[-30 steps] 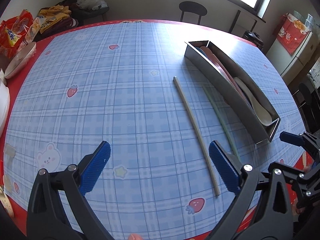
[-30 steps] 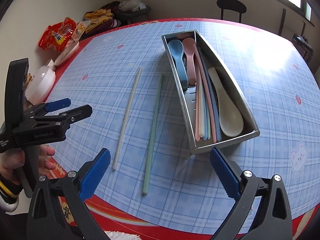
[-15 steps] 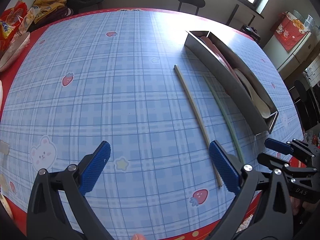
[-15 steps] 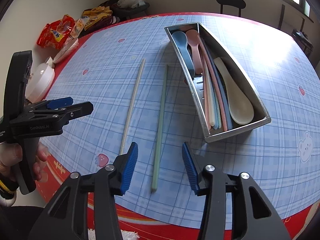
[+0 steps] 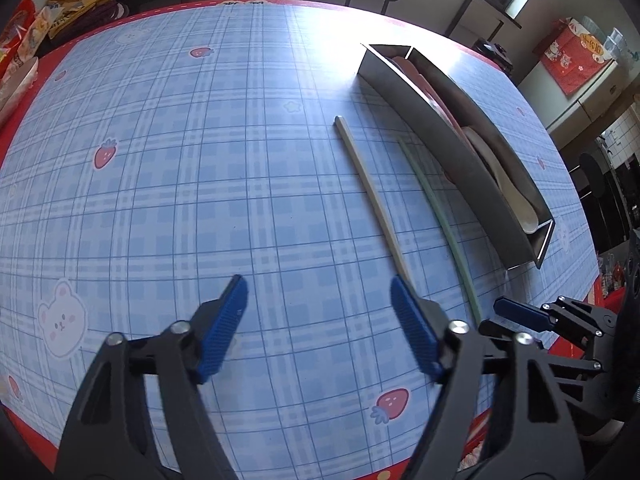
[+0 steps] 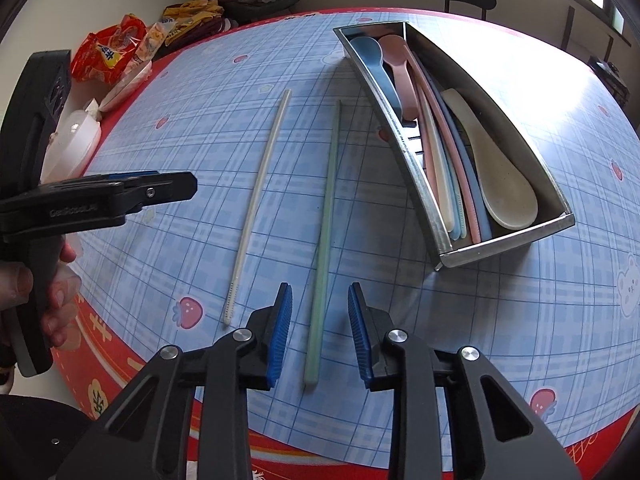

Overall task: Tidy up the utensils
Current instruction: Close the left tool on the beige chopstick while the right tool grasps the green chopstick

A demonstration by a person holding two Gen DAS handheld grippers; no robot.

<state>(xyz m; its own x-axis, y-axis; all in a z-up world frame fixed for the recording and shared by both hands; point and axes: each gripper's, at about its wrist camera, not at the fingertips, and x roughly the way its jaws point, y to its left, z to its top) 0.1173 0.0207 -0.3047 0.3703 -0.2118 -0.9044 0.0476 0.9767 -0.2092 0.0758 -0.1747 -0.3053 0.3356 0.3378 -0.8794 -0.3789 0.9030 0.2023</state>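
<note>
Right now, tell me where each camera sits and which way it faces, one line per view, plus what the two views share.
Left wrist: rides the left tongs, tilted down over the checked tablecloth; both blue pads show, and the right tongs enter at right.
Right wrist: rides the right tongs, tilted down at the green chopstick lying between its narrowed pads; the left tongs and a hand show at left.
Shared: green chopstick, white chopstick, metal tray.
</note>
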